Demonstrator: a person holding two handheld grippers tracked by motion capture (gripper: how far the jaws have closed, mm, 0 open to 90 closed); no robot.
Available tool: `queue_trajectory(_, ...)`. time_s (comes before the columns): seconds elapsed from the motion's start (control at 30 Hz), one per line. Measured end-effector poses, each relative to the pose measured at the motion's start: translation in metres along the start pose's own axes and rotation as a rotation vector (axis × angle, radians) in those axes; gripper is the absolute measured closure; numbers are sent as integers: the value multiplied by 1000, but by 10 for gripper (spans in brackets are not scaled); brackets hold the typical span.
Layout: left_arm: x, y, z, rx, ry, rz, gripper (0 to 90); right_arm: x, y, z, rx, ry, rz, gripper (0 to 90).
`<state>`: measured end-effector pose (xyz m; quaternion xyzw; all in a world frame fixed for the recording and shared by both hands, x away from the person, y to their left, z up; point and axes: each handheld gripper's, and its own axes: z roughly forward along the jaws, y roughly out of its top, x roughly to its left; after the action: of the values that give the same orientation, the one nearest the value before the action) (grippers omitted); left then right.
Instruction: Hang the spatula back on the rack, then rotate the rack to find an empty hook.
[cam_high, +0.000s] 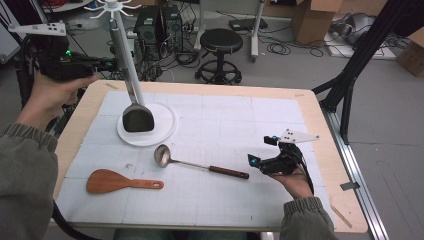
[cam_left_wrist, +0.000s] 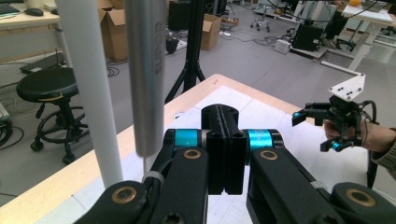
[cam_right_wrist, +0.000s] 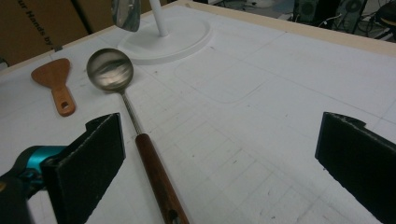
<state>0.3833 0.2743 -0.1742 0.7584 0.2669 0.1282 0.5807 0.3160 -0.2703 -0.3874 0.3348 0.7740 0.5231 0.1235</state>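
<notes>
1. The left gripper (cam_high: 107, 64) is up high past the far left corner of the table (cam_high: 330, 150), close to the white stand (cam_high: 116, 20).
2. In the left gripper view its two black jaws are pressed flat together with nothing between them.
3. A metal spatula (cam_high: 137, 118) hangs from the white stand. Its shiny handle (cam_left_wrist: 145, 70) hangs straight down just to the left of the left gripper's shut jaws. The handle and the jaws are not touching.
4. The flat end of the spatula hangs low over the round white base (cam_high: 162, 127) of the stand.
5. The right gripper (cam_high: 260, 162) is low over the right side of the white mat (cam_high: 225, 200), held in the person's right hand (cam_high: 295, 182).
6. In the right gripper view its jaws are wide apart and hold nothing.
7. A metal ladle (cam_high: 195, 162) lies on the mat in front of the right gripper. Its brown handle (cam_right_wrist: 156, 177) points toward the gripper and lies close to one jaw.
8. The round bowl of the ladle (cam_right_wrist: 109, 70) is at the far end, near the white base.
9. A wooden rice paddle (cam_high: 117, 181) lies flat on the mat near the left front side, apart from the ladle.
</notes>
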Motion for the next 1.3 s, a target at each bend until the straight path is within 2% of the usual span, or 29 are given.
queue_trajectory(0.27,-8,18,-1,-22,-14,18,898,0,0,1,0,4,1,7)
queue_trajectory(0.43,-11,31,1,-44,-6,26,898,0,0,1,1,5,-1,7)
queue_trajectory(0.63,-11,46,5,-62,16,19,898,0,0,2,0,7,0,6)
queue_trajectory(0.7,-11,50,5,-87,13,12,898,-1,0,2,-1,8,0,7)
queue_trajectory(1.17,-8,61,6,-133,88,-15,898,-1,0,2,-1,13,0,7)
queue_trajectory(1.3,-5,61,3,-122,116,-21,898,0,0,2,-3,16,-6,7)
